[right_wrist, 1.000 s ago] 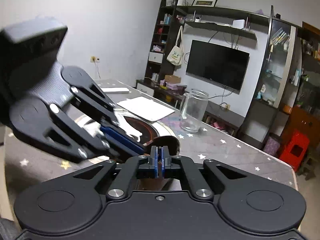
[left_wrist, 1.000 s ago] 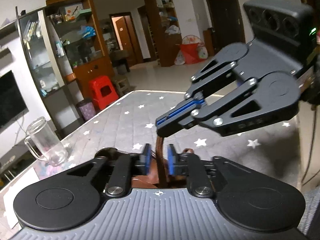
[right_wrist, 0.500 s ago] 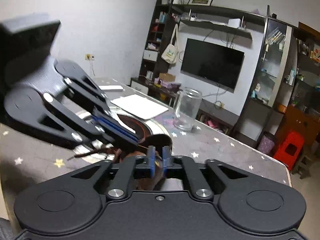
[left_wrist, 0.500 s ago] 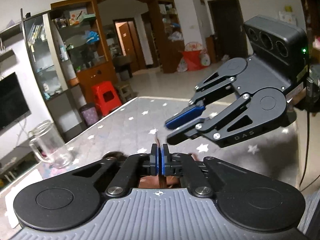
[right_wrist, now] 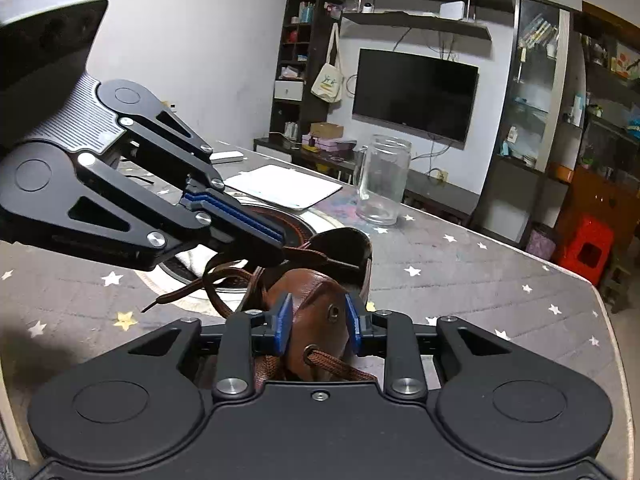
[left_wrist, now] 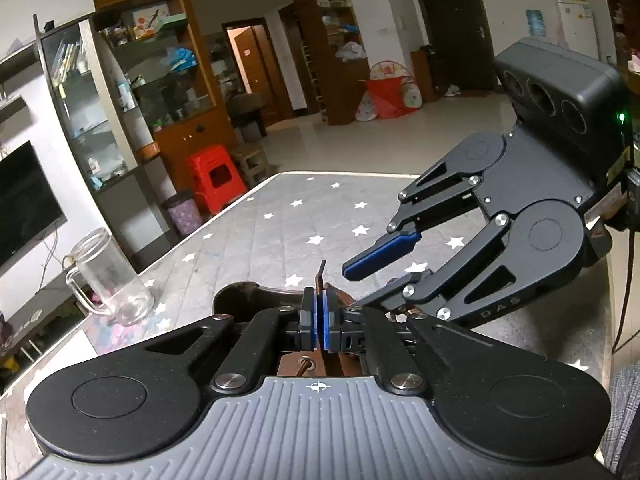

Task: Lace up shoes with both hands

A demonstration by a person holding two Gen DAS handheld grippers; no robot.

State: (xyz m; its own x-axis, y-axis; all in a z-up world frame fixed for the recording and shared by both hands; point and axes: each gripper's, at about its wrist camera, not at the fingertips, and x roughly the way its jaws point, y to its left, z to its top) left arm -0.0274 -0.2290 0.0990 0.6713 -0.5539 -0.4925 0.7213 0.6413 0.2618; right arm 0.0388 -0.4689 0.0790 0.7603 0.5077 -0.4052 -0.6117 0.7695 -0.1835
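Brown shoe on star-print desk, both hand-held grippers over it.

I see the desk (right_wrist: 460, 280) w/ the shoe (right_wrist: 320, 300) in the middle, glass mug (right_wrist: 383, 180) behind. My left hand-held gripper (left_wrist: 320, 312) is pinched tight on the brown lace (left_wrist: 319, 280), tip poking up. My right hand-held gripper (right_wrist: 318, 322) is spread wide, fingers (right_wrist: 283, 320) either side of the shoe's upper.

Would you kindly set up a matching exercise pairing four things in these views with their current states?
Things:
1. left gripper
2. right gripper
3. glass mug
4. brown shoe

States:
A. empty, upright on the table
B. open, jaws either side of leather
C. shut on the lace
D. partly laced, lying between both grippers

Pairs: 1-C, 2-B, 3-A, 4-D
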